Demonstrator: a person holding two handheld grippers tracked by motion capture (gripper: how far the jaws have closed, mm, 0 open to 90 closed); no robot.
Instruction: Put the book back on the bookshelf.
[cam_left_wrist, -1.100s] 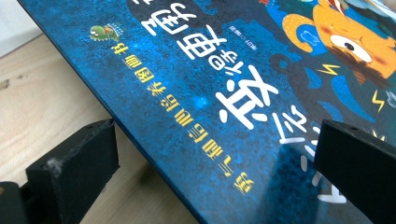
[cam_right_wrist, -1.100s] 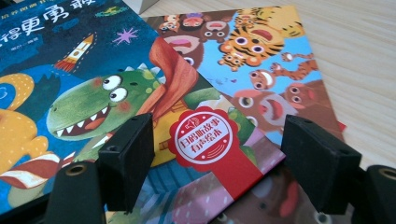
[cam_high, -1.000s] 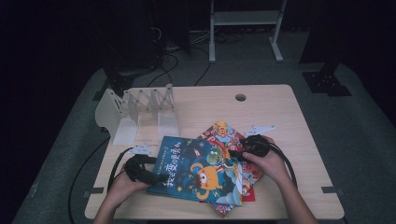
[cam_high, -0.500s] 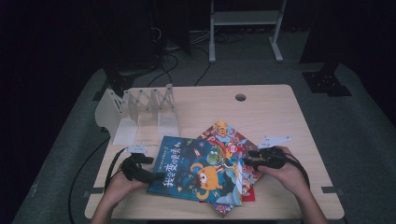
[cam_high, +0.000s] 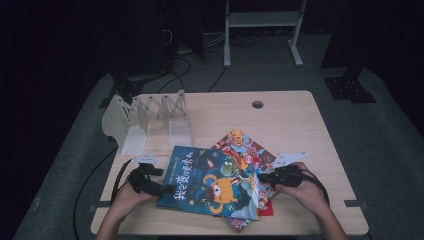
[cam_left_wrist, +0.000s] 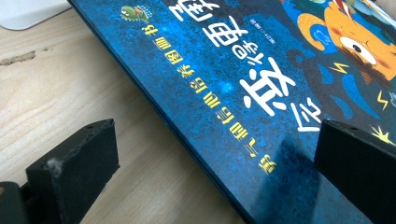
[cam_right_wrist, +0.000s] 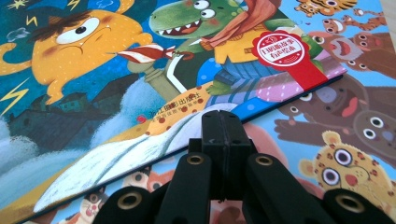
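A blue picture book (cam_high: 212, 185) with an orange monster on its cover tops a fanned stack at the table's near side. Beneath it lies a book of cartoon animals (cam_high: 243, 146). My left gripper (cam_high: 167, 189) is at the blue book's left edge and stands open. In the left gripper view the blue book (cam_left_wrist: 261, 70) has its edge between the wide-apart jaws of that gripper (cam_left_wrist: 215, 163). My right gripper (cam_high: 261, 179) is shut, its tips at the blue book's right edge. In the right gripper view the right gripper (cam_right_wrist: 225, 125) rests over the animal book (cam_right_wrist: 336, 140), touching the blue book (cam_right_wrist: 140, 84).
A white folding file rack (cam_high: 145, 120) stands at the table's back left. A round cable hole (cam_high: 257, 104) sits near the far edge. A red corner (cam_high: 266, 210) pokes out under the stack. Bare wooden tabletop (cam_high: 310, 130) lies beyond and right of the books.
My right hand has drawn nearer to the person, and its gripper now points left at the blue book's right edge. The left gripper has barely shifted.
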